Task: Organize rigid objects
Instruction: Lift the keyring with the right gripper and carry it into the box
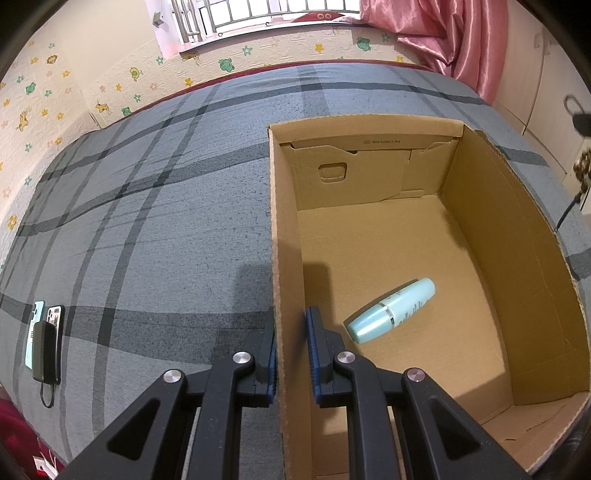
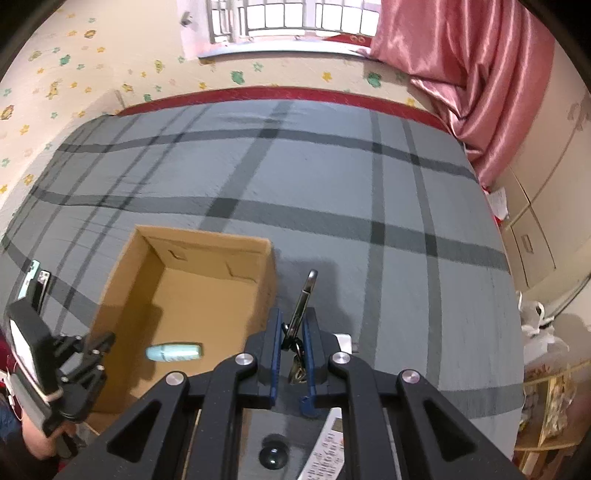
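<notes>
1. Grey plaid bedspread (image 2: 332,192) covers a bed that fills both views; behind it stand a cream wall with cartoon stickers (image 1: 92,77), a barred window (image 2: 288,18) and a pink satin curtain (image 2: 472,74).
2. Cardboard box (image 1: 491,221), open at the top, rests on the bedspread. In the right wrist view it lies to the left of the right gripper.
3. Pale turquoise tube (image 1: 391,310) lies on its side on the box floor, nearer the near end of the box, apart from all four walls.
4. Left gripper (image 1: 291,350) straddles the left wall of the box: one blue-padded finger is outside, the other inside, and both press on the cardboard, so the jaws are clamped on the wall. The right wrist view shows this gripper at the lower left, borne by a person's hand.
5. Right gripper (image 2: 293,343) is above the bedspread, just right of the box. Its jaws are closed on a metal carabiner clip (image 2: 304,299), which juts forward past the fingertips; keys (image 2: 297,371) hang behind the pads.
6. Two phones and a black power bank (image 1: 46,347) with a cable lie together at the left edge of the bed, well apart from the box.
7. White remote control (image 2: 325,446) and a small dark round object (image 2: 273,456) lie on the bedspread below the right gripper.
</notes>
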Demonstrator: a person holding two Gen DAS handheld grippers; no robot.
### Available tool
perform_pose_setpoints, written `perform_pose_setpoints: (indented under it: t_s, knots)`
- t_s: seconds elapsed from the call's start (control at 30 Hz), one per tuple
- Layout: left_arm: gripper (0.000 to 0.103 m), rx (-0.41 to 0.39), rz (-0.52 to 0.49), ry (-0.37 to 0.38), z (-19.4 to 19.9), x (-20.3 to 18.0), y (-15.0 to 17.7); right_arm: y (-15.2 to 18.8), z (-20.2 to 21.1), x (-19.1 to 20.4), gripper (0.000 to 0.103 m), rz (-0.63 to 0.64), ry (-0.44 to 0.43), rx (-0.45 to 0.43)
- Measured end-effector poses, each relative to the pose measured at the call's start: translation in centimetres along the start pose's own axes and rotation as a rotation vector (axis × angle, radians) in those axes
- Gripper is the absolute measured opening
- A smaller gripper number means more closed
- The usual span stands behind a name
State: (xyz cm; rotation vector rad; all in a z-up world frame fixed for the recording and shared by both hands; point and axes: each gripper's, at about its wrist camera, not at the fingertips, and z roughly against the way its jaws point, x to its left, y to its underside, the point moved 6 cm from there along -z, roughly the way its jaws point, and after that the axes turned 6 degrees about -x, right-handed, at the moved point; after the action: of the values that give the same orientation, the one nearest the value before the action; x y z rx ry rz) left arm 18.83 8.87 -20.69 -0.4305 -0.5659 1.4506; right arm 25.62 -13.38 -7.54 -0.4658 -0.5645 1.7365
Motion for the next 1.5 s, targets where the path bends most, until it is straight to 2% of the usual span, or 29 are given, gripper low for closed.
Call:
perform_pose_setpoints:
  t_s: [0.37,0.57,0.93,1.2,1.5]
  knots:
    - [0.014,0.001,0.002,0.001,0.0,0.0,0.0,-1.9,1.3,5.3,0.010,0.059,-0.077,-0.037]
    - [0.014,0.001,0.007,0.001,0.0,0.0,0.0,-1.6,0.4,8.1,0.010,0.074,-0.121,-0.030]
    - [0.014,0.000,0.007,0.003,-0.1,0.2,0.0,1.5,-4.1,11.9,0.010,0.094,-0.150,0.056]
    - [0.014,-0.001,0.008,0.004,-0.1,0.2,0.0,4.3,-7.7,13.1,0.010,0.080,-0.147,0.135]
    - [0.014,-0.001,0.006,0.002,-0.1,0.2,0.0,7.5,-11.8,13.6,0.010,0.057,-0.139,0.262]
